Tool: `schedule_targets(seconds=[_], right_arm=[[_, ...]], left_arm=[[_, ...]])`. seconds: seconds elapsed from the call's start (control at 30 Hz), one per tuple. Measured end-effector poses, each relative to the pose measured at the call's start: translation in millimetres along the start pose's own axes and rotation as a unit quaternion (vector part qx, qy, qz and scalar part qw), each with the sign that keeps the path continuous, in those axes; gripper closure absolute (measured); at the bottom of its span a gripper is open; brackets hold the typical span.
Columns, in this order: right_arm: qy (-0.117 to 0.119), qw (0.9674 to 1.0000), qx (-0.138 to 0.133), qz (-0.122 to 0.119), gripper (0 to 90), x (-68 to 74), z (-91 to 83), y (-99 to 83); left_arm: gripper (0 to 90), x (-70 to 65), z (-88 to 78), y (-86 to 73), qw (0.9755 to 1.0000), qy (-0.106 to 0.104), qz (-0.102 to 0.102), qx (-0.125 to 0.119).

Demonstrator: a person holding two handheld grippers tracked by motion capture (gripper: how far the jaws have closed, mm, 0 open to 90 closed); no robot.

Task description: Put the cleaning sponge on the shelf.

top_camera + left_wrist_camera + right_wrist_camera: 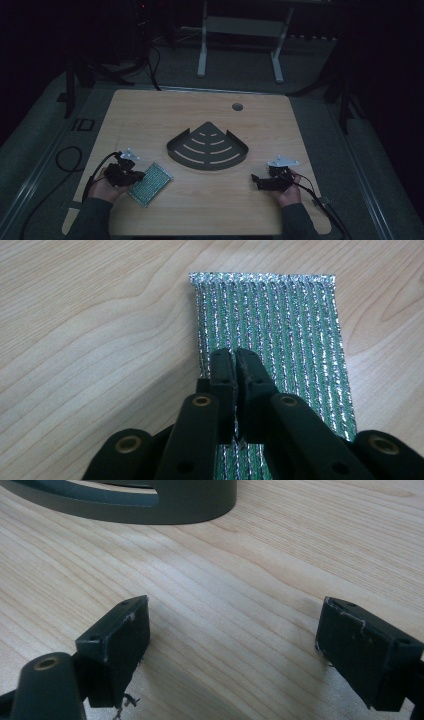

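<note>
A green and silver striped scouring pad (150, 183) (270, 320) lies flat on the wooden table at the front left. My left gripper (135, 175) (235, 357) hovers over the pad's near half, its jaws drawn together with only a hairline slit between them; nothing shows pinched there. A dark grey quarter-round slotted corner shelf (207, 147) (150, 500) rests at the table's middle. At the front right, my right gripper (257, 181) (232, 630) sits low over bare wood, jaws wide open and empty, pointing toward the shelf's rim.
The light wood table (200, 210) has a round cable hole (237, 106) near its far edge. Beyond it stands a white desk frame (240, 45) on a dark floor. Cables trail off the table from both grippers.
</note>
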State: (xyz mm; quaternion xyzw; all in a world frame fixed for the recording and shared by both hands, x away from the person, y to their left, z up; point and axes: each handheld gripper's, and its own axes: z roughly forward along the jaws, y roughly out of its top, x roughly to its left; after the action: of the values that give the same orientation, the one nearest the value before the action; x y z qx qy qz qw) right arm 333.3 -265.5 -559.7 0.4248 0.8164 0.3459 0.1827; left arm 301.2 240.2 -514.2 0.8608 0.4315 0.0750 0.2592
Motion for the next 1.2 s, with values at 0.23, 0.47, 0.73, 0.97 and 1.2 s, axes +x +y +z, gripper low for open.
schedule_targets(seconds=[0.23,0.47,0.73,0.97,1.2], right_arm=[[0.000,1.0000,0.000,0.000,13.6,-0.1,0.1,0.0],[0.000,1.0000,0.000,0.000,13.6,0.0,0.0,0.0],[0.000,1.0000,0.000,0.000,13.6,0.0,0.0,0.0],[0.000,1.0000,0.000,0.000,13.6,0.0,0.0,0.0],[0.000,1.0000,0.000,0.000,13.6,-0.1,0.0,0.0]], left_arm=[[81.1,9.0,-5.0,0.2,0.9996,-0.006,-0.023,0.014],[79.8,14.9,-3.7,1.0,0.9984,-0.019,-0.045,0.028],[78.8,21.4,1.2,8.5,0.9966,-0.044,-0.051,0.047],[76.7,24.9,7.8,15.7,0.9938,-0.061,-0.059,0.073],[75.3,29.3,10.2,17.3,0.9914,-0.070,-0.072,0.085]])
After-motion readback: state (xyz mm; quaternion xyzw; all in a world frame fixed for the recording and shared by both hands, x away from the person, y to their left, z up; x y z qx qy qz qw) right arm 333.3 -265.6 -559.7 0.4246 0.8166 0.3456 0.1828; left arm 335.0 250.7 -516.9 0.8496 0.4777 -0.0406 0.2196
